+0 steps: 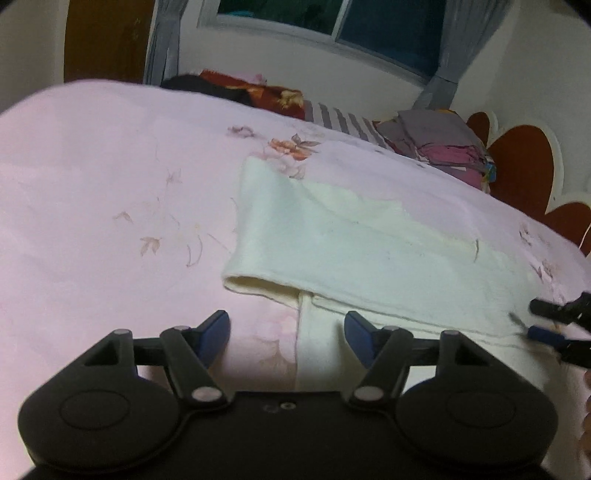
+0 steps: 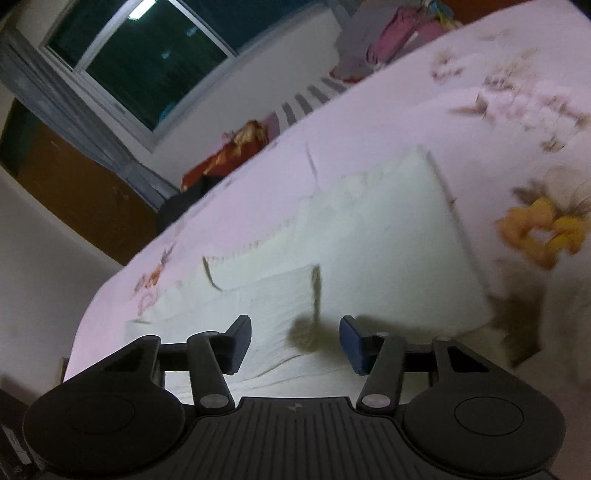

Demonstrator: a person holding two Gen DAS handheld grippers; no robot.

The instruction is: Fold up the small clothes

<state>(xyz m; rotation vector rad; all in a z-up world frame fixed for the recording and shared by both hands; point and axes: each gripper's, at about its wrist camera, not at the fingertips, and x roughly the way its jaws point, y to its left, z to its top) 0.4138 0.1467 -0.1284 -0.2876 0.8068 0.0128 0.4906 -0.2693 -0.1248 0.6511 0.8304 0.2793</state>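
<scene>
Cream cloth (image 1: 369, 251), part-folded, lies on a pink floral bedsheet (image 1: 110, 184) in the left wrist view, its long axis running from near left to far right; the left tool (image 1: 287, 332) hangs wide and empty just short of the cloth's near edge, a narrow strip of fabric reaching in between its fingers. The right tool (image 1: 554, 328) shows at the far right edge of this view, by the cloth's right end. Behind stand a stack of folded clothes (image 1: 443, 147), a headboard, curtains and a dark window (image 1: 332, 18). In the right wrist view, tilted and blurred, the right tool (image 2: 295, 343) is spread wide, gripping nothing, directly over the cloth (image 2: 369, 240), so it looks the nearer of the two. A yellow printed flower (image 2: 543, 232) marks the sheet to the right.
</scene>
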